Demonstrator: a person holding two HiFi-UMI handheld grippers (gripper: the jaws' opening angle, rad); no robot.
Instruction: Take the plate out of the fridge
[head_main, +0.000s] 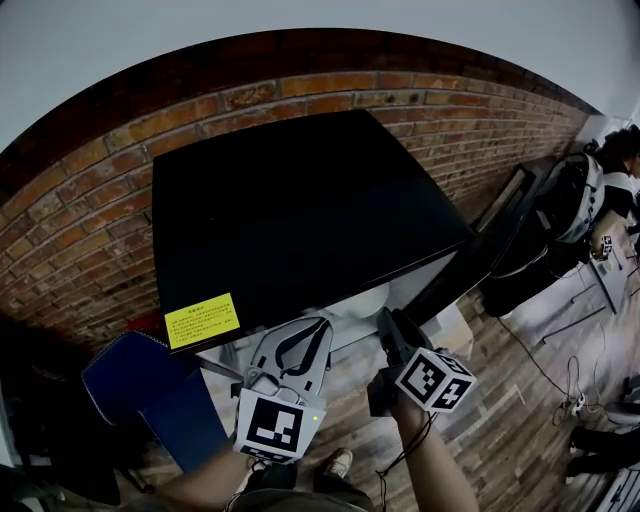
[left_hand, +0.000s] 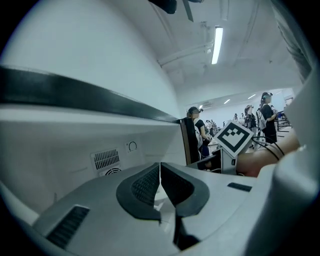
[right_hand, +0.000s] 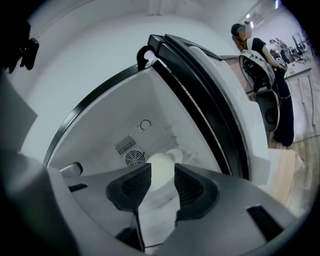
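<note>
At the left, against the brick wall, I see the black fridge with a yellow sticker on its near left corner. My left gripper sits at the fridge's mouth, jaws pressed together with nothing between them, and the vent grille shows on the back wall beyond. To its right, my right gripper has its jaws spread apart. The pale plate lies on the fridge floor just past their tips, showing in the gap, unclamped. The fridge door stands open at the right.
</note>
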